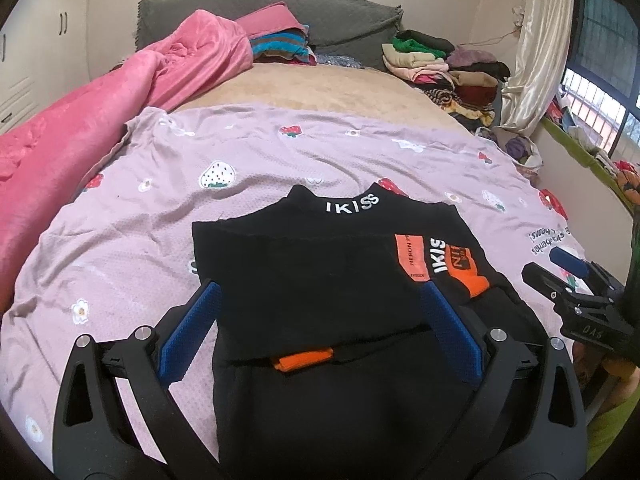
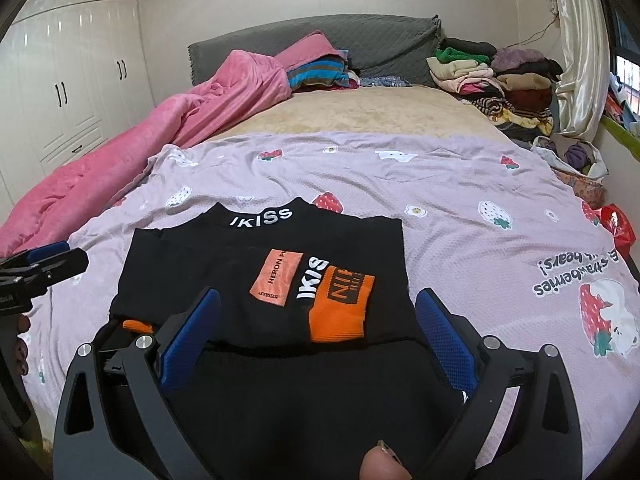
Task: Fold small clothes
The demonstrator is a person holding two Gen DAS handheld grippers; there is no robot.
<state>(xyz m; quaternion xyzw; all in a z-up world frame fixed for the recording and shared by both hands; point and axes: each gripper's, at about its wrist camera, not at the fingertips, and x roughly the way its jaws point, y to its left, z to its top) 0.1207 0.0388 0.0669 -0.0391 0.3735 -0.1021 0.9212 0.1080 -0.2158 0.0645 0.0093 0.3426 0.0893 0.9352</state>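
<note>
Your black knit top with orange patches (image 1: 320, 280) lies half-folded on the lilac strawberry-print bedsheet (image 1: 160, 200), collar pointing away from you. Your left tool (image 1: 318, 340) and right tool (image 2: 318, 340) hover over its near hem, each spread apart and holding nothing.

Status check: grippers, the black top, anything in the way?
Left gripper open, right gripper open, both over the garment. Black top partly folded on the lilac sheet. Nothing blocking.
</note>
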